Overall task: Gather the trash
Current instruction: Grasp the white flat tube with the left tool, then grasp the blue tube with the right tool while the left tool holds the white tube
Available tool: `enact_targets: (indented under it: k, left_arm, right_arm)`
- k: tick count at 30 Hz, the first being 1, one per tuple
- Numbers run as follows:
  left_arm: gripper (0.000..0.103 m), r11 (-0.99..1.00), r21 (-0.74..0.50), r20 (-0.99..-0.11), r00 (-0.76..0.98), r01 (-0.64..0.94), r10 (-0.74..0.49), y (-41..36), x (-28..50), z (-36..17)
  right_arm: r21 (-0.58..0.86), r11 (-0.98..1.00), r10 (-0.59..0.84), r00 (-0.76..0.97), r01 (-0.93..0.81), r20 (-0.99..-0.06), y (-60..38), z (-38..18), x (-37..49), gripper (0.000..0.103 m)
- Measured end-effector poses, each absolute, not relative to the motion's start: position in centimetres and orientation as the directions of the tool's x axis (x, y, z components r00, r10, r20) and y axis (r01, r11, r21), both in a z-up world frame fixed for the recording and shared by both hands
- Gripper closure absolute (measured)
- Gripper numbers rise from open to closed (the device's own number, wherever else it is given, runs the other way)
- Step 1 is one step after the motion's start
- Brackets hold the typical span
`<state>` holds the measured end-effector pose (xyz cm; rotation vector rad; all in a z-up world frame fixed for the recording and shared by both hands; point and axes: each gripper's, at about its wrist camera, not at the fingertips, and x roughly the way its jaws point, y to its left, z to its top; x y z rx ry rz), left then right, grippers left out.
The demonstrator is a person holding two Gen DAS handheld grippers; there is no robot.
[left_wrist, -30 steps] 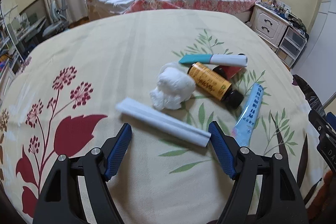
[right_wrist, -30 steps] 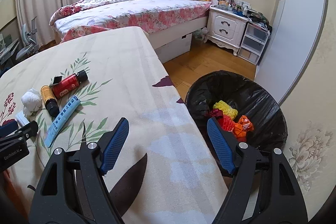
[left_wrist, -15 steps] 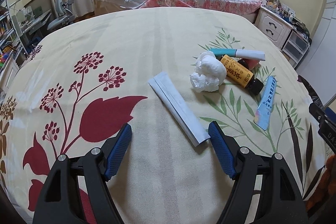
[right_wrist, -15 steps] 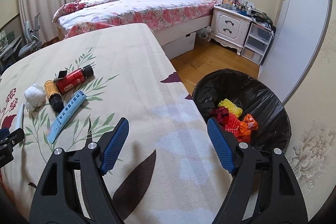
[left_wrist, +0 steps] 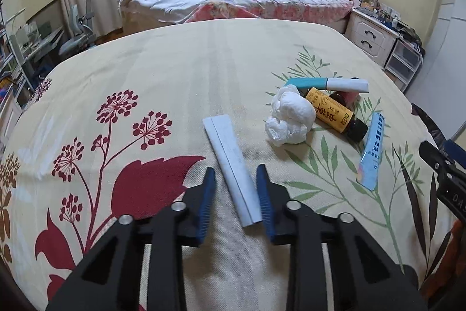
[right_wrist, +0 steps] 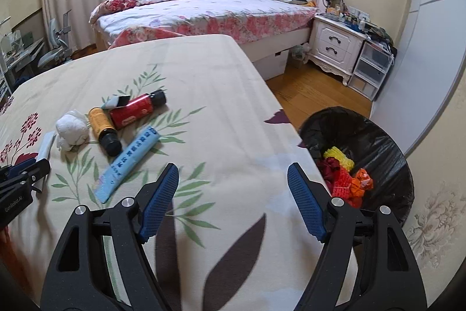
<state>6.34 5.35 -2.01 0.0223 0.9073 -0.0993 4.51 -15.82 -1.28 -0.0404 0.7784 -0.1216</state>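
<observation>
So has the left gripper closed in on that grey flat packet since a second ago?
Yes. The left gripper now straddles the grey packet, jaws closing around its near end; earlier they stood wide apart.

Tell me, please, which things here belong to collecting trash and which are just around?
Job:
left gripper, jaws closing around flat grey wrapper
crumpled white tissue
black-lined trash bin

Just around:
floral bed
white nightstand

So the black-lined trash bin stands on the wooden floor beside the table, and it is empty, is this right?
Not quite: the black-lined trash bin does stand on the wooden floor beside the table, but it is not empty. The right wrist view shows yellow, red and orange crumpled scraps already inside it.
</observation>
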Motion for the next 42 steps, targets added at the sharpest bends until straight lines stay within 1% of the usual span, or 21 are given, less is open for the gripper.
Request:
enact_targets:
  k: [3,6,13,19,22,23,32,37,42]
  left_arm:
    - [0.084,0.994,-0.035,-0.785,0.612,0.103,-0.091,5.8,6.2,-2.0]
    - [0.085,0.991,-0.069,-0.782,0.61,0.118,-0.127,6.3,6.1,-2.0]
    - [0.085,0.99,-0.095,-0.777,0.613,0.107,-0.141,7.3,5.9,-2.0]
    - [0.085,0.988,-0.106,-0.773,0.616,0.11,-0.151,7.3,5.9,-2.0]
    - [0.085,0.987,-0.118,-0.772,0.615,0.111,-0.162,7.7,5.9,-2.0]
    - [0.085,0.986,-0.123,-0.771,0.615,0.11,-0.165,7.8,5.9,-2.0]
    - [0.085,0.984,-0.14,-0.768,0.614,0.112,-0.179,8.3,6.0,-1.9]
    - [0.085,0.984,-0.141,-0.768,0.614,0.113,-0.18,8.3,6.0,-1.9]
    - [0.085,0.983,-0.145,-0.767,0.614,0.113,-0.184,8.4,6.1,-1.9]
  right_arm:
    - [-0.078,0.995,-0.1,0.702,0.064,-0.705,-14.5,-1.3,4.9,0.028]
    - [-0.074,0.997,-0.077,0.699,0.034,-0.711,-13.3,-1.4,5.3,0.028]
    - [-0.071,0.997,-0.049,0.677,-0.005,-0.734,-10.8,-1.9,7.0,0.028]
    - [-0.067,0.998,-0.047,0.618,-0.009,-0.785,-10.4,-2.8,8.6,0.027]
    - [-0.072,0.997,-0.044,0.614,-0.02,-0.788,-10.5,-2.8,8.1,0.025]
    - [-0.069,0.997,-0.042,0.612,-0.02,-0.789,-10.7,-2.8,7.9,0.023]
    - [-0.067,0.997,-0.076,0.605,0.037,-0.793,-13.8,-2.7,6.4,0.023]
    - [-0.011,0.999,-0.04,0.596,0.053,-0.802,-14.8,-2.7,5.9,0.023]
    - [0.016,0.998,-0.022,0.597,0.06,-0.802,-15.2,-2.4,5.2,0.023]
